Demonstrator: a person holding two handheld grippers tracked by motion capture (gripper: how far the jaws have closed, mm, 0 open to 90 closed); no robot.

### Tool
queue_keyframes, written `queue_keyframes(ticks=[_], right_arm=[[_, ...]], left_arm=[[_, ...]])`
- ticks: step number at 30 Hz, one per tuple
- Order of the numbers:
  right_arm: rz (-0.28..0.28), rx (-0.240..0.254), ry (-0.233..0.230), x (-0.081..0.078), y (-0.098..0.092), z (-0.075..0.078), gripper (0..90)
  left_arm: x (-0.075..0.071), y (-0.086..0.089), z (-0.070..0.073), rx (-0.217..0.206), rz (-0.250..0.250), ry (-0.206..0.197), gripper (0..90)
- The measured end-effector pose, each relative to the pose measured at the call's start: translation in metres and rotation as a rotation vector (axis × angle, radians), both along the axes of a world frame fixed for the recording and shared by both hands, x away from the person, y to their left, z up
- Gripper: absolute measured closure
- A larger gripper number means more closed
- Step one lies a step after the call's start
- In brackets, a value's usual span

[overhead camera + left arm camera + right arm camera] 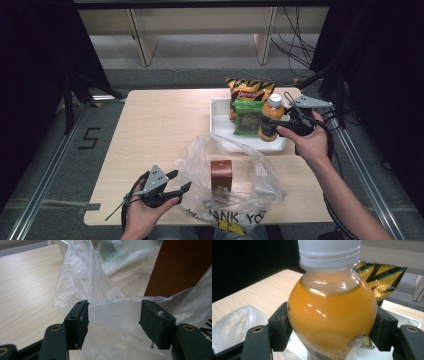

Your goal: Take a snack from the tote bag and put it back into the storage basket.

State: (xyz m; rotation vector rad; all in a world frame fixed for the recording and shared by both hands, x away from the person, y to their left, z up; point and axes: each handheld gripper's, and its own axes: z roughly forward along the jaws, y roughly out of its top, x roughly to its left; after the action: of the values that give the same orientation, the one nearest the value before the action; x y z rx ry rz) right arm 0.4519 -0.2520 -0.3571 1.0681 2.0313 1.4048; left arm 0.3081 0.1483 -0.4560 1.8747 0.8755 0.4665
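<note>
The light wooden desk point(150, 130) carries a crumpled clear plastic bag point(250, 180) at its near edge, with a small brown box point(221, 174) standing upright inside it. A white rectangular tray point(218, 122) sits toward the far right corner, holding a green snack packet point(248, 118) and a yellow-black crisp bag point(249, 89). The right claw point(272, 125) grips a round plastic bottle of orange juice point(332, 317) over the tray. The left claw point(113, 320) stands open with the bag's edge between its jaws.

"ANK YO" on plastic bag point(235, 200)
</note>
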Motion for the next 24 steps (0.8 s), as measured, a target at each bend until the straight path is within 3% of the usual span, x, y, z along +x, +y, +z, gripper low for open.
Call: queue_keyframes(ticks=[2,7,12,13,14,15,19,20,21,23,24], right_arm=[[0.004,-0.023,-0.006,0.003,-0.002,-0.002,31.4],[-0.006,-0.028,-0.014,0.009,-0.002,-0.009,31.5],[-0.007,-0.019,0.024,0.015,-0.002,-0.014,31.5],[-0.018,-0.021,0.009,0.016,-0.002,-0.016,31.4],[-0.009,-0.016,0.041,0.017,-0.001,-0.016,31.5],[-0.012,-0.028,0.022,0.019,-0.002,-0.018,31.5],[-0.019,-0.030,0.042,0.022,-0.002,-0.022,31.5],[-0.016,-0.047,0.017,0.024,-0.004,-0.023,31.5],[-0.015,-0.023,0.056,0.022,-0.003,-0.024,31.5],[-0.029,-0.031,0.040,0.024,-0.003,-0.028,31.5],[-0.025,-0.026,0.054,0.025,-0.004,-0.028,31.5]], left_arm=[[0.000,0.000,0.000,-0.008,0.011,0.005,39.5],[0.000,-0.001,-0.001,-0.013,0.013,0.008,39.5],[0.000,0.000,-0.001,-0.012,0.014,0.006,39.5],[0.000,0.000,-0.001,-0.018,0.017,0.009,39.5],[0.000,0.000,-0.001,-0.018,0.016,0.009,39.4],[0.000,0.000,-0.001,-0.009,0.012,0.005,39.4],[0.000,0.000,-0.001,-0.016,0.017,0.006,39.4],[0.000,0.001,-0.001,-0.016,0.018,0.008,39.4],[0.000,0.000,-0.001,-0.016,0.018,0.008,39.4],[0.000,0.000,-0.001,-0.017,0.018,0.008,39.4],[0.000,0.000,-0.001,-0.017,0.019,0.007,39.4]])
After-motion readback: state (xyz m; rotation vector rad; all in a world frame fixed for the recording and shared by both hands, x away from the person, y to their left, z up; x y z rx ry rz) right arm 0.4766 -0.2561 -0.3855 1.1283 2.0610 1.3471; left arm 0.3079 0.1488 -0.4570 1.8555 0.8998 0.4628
